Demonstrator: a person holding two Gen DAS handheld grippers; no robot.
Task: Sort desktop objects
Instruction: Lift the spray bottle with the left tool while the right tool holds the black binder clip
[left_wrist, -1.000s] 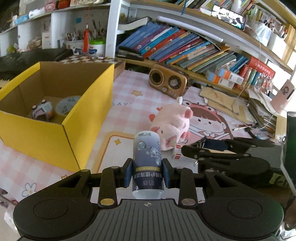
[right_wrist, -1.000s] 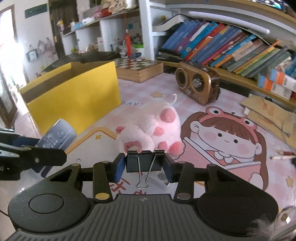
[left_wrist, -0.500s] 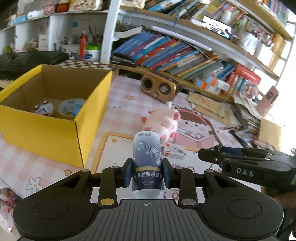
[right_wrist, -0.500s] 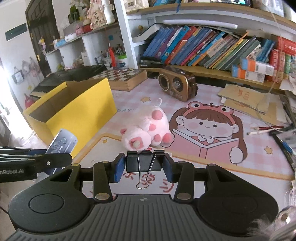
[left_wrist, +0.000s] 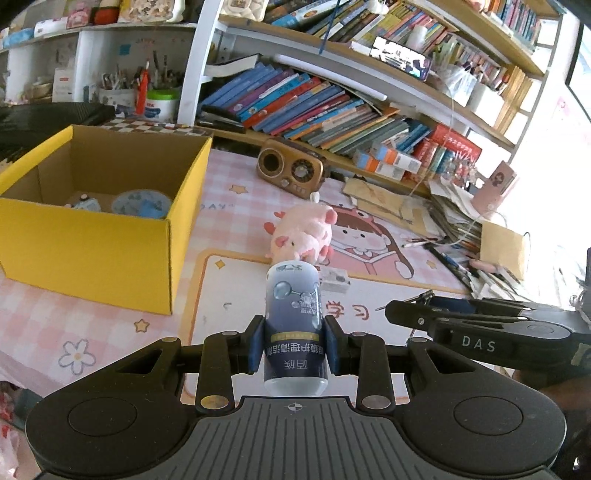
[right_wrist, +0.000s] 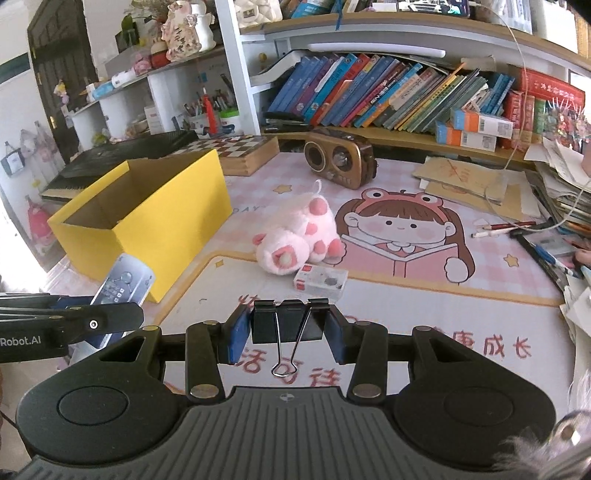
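Note:
My left gripper (left_wrist: 294, 345) is shut on a dark blue bottle (left_wrist: 294, 314) with white Chinese lettering, held above the desk mat. My right gripper (right_wrist: 287, 328) is shut on a black binder clip (right_wrist: 287, 321) whose wire handles hang toward me. The open yellow cardboard box (left_wrist: 110, 240) stands at the left, with a tape roll (left_wrist: 142, 204) and a small toy (left_wrist: 83, 203) inside. From the right wrist view the box (right_wrist: 166, 214) lies left of centre, and the left gripper with the bottle (right_wrist: 123, 282) shows at the left edge. A pink plush pig (right_wrist: 295, 236) and a small white packet (right_wrist: 320, 281) lie on the mat.
A wooden retro radio (right_wrist: 340, 157) and a chessboard box (right_wrist: 240, 151) stand at the back. Bookshelves full of books (left_wrist: 314, 107) line the wall. Papers, pens and cables (right_wrist: 535, 206) pile up on the right. A black keyboard (right_wrist: 122, 155) sits behind the box.
Both grippers have pulled back and risen from the mat, so the pig, box and radio look smaller and farther. Each still grips its object.

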